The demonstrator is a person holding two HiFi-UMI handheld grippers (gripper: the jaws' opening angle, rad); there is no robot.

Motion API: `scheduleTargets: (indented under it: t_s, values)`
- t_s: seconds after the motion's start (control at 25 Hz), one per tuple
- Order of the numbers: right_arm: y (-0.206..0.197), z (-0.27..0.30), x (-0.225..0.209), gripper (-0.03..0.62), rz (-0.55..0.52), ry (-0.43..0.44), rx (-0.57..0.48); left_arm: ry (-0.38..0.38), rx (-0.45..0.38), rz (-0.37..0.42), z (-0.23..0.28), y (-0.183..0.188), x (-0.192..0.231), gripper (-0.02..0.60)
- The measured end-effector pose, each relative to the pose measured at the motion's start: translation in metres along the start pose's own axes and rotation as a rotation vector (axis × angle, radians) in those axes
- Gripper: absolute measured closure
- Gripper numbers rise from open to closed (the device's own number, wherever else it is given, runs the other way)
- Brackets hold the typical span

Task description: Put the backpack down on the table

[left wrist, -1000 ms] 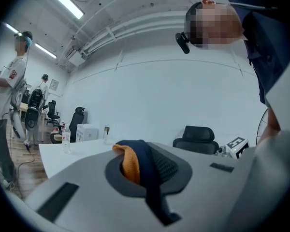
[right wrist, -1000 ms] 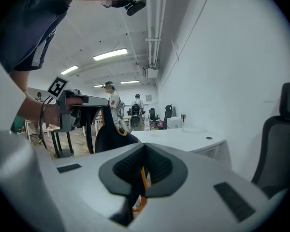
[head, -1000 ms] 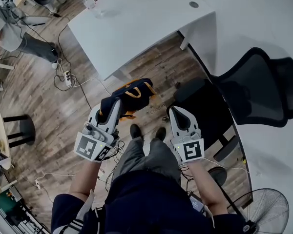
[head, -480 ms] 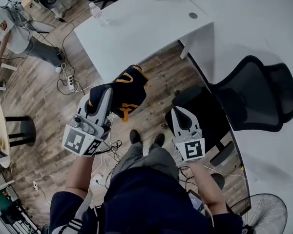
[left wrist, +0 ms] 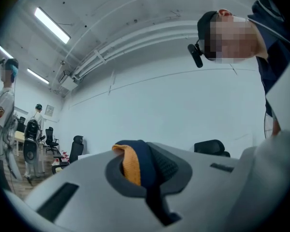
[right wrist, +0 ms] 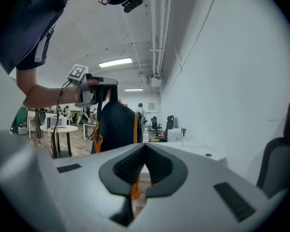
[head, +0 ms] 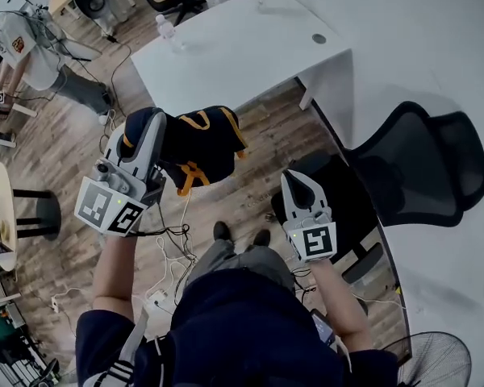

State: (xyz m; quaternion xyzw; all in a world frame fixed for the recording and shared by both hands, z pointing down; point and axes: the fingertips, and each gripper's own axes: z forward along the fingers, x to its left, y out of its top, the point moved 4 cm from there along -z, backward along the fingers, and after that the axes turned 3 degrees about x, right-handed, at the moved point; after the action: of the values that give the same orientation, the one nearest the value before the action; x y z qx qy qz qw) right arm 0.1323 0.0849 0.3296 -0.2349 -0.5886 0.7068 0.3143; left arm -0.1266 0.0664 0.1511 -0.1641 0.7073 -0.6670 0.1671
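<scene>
The right hand-held gripper point(head: 295, 179), smooth grey plastic tapering to a point, has its ribbed black pads pressed together with nothing between them. The left hand-held gripper point(head: 145, 123) is clamped on a woven strap point(left wrist: 135, 164) of the backpack point(head: 200, 145), orange on one face and navy on the other. The backpack, soft dark navy fabric with orange trim, hangs in the air from that strap, above the wood-plank floor point(head: 64, 156) and short of the white surface point(head: 226, 51). That flat, smooth, angular surface lies beyond. A black mesh-backed office chair point(head: 423, 164) stands to the right in the head view.
</scene>
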Motion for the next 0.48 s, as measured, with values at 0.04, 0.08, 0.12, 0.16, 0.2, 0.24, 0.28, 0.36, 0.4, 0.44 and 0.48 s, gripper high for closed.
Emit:
scheduleTargets:
  t_s: [0.04, 0.08, 0.12, 0.16, 0.2, 0.24, 0.28, 0.36, 0.4, 0.44, 0.48]
  values:
    - [0.004, 0.000, -0.002, 0.594, 0.000, 0.004, -0.013, 0.007, -0.004, 0.004, 0.003, 0.005, 0.002, 0.580]
    - [0.008, 0.000, -0.004, 0.594, 0.002, 0.009, -0.028, 0.013, -0.008, 0.009, 0.005, 0.010, 0.003, 0.580]
    - [0.011, -0.001, -0.006, 0.594, 0.000, 0.014, -0.042, 0.018, -0.012, 0.014, 0.007, 0.013, 0.004, 0.580]
    - [0.013, -0.003, -0.007, 0.594, -0.004, 0.021, -0.051, 0.023, -0.017, 0.019, 0.009, 0.017, 0.004, 0.580]
    - [0.014, -0.003, -0.009, 0.594, -0.008, 0.025, -0.056, 0.027, -0.021, 0.022, 0.011, 0.019, 0.006, 0.580]
    - [0.015, -0.003, -0.012, 0.594, -0.014, 0.027, -0.056, 0.029, -0.025, 0.024, 0.013, 0.022, 0.008, 0.580]
    - [0.016, -0.001, -0.014, 0.594, -0.018, 0.027, -0.055, 0.030, -0.027, 0.024, 0.016, 0.024, 0.012, 0.580]
    - [0.019, 0.004, -0.017, 0.594, -0.022, 0.022, -0.055, 0.025, -0.028, 0.021, 0.022, 0.028, 0.021, 0.580]
    - [0.021, 0.007, -0.018, 0.594, -0.023, 0.017, -0.055, 0.021, -0.026, 0.019, 0.025, 0.029, 0.027, 0.580]
    - [0.023, 0.010, -0.019, 0.594, -0.022, 0.011, -0.055, 0.015, -0.023, 0.015, 0.029, 0.030, 0.033, 0.581]
    - [0.025, 0.013, -0.020, 0.594, -0.019, 0.003, -0.055, 0.008, -0.022, 0.012, 0.032, 0.031, 0.040, 0.580]
